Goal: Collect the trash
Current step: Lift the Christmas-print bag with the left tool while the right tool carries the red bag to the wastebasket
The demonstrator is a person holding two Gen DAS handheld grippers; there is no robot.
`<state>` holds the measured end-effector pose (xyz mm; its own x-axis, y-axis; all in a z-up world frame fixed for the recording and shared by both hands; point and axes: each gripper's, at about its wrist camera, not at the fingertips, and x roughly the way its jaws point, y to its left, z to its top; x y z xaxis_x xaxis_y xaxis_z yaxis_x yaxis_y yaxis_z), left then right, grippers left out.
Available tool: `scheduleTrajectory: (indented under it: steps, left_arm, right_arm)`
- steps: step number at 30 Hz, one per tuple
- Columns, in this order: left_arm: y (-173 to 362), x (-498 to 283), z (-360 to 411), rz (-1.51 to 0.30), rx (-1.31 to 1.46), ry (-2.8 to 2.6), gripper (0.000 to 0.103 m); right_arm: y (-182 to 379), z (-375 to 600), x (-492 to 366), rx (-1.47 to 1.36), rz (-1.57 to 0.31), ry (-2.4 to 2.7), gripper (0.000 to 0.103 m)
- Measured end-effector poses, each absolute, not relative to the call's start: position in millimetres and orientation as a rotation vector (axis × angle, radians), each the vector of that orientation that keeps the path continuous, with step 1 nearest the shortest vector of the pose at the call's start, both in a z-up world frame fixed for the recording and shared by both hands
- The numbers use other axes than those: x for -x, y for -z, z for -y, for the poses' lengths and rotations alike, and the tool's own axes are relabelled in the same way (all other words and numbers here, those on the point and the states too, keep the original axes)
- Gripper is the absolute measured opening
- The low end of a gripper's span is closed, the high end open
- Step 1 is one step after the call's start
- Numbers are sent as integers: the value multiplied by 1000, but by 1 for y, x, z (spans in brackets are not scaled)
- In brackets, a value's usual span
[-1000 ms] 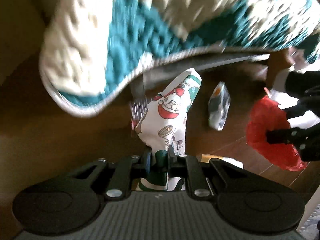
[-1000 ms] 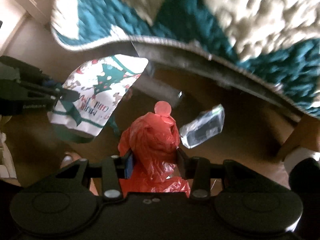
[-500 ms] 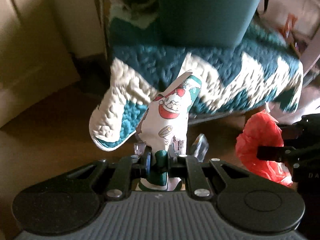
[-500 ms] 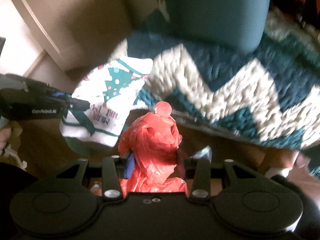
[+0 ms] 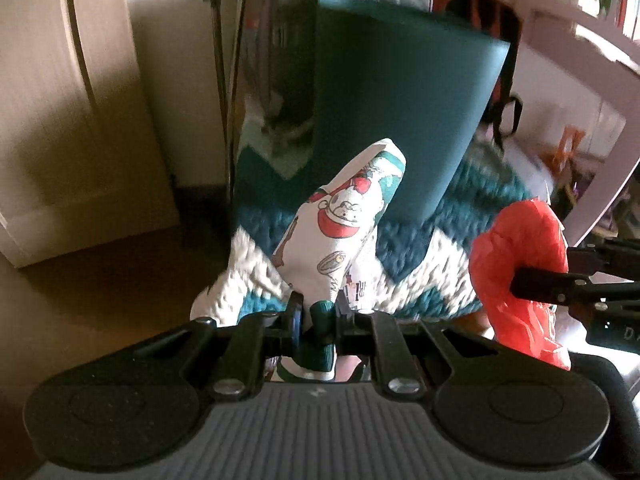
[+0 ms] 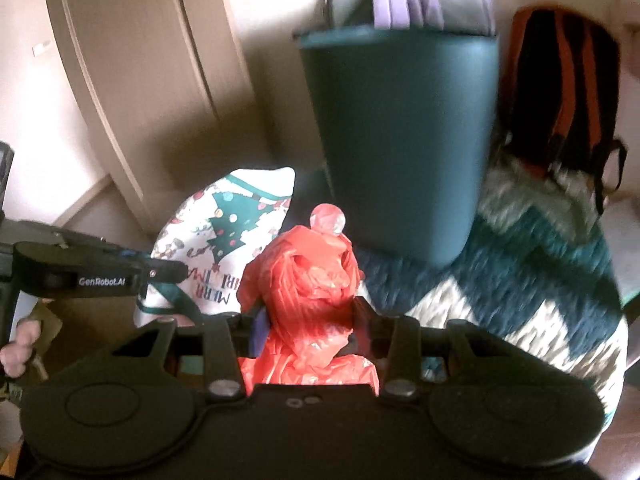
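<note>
Holding trash in both grippers before a dark green bin.

Left wrist view: the green bin (image 5: 400, 108) stands on a teal-and-cream zigzag blanket (image 5: 420, 272), beside a beige cupboard door (image 5: 72, 100) and brown floor (image 5: 112, 272). The left gripper (image 5: 318, 312), tilted downward, is pinched nearly closed on a Christmas-print paper bag (image 5: 340, 232); the crumpled red plastic bag (image 5: 520, 264) hangs at right.
Right wrist view: backpacks (image 6: 564, 92) lean behind the bin (image 6: 404, 140). The right gripper (image 6: 308, 320), jaws about half apart, clamps the red plastic bag (image 6: 308, 292); the Christmas bag (image 6: 224, 240) sits left.
</note>
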<state>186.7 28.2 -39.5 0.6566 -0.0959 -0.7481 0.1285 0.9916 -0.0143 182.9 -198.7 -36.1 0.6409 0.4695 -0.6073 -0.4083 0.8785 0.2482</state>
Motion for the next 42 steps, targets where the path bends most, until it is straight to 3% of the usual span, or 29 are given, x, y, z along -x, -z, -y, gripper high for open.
scheduleTrajectory:
  steps: [15, 27, 35, 42]
  left_arm:
    - [-85, -218, 17, -598, -4, 124, 14]
    - [-149, -287, 45, -479, 9, 121, 14]
    - [-150, -344, 53, -462, 18, 88, 14]
    - [-104, -391, 51, -542, -2, 64, 14]
  right_arm:
    - [-68, 234, -225, -82, -460, -424, 42]
    - [-142, 241, -299, -86, -322, -369, 42]
    - [-147, 240, -355, -158, -278, -364, 42]
    - [-110, 240, -402, -191, -350, -357, 42]
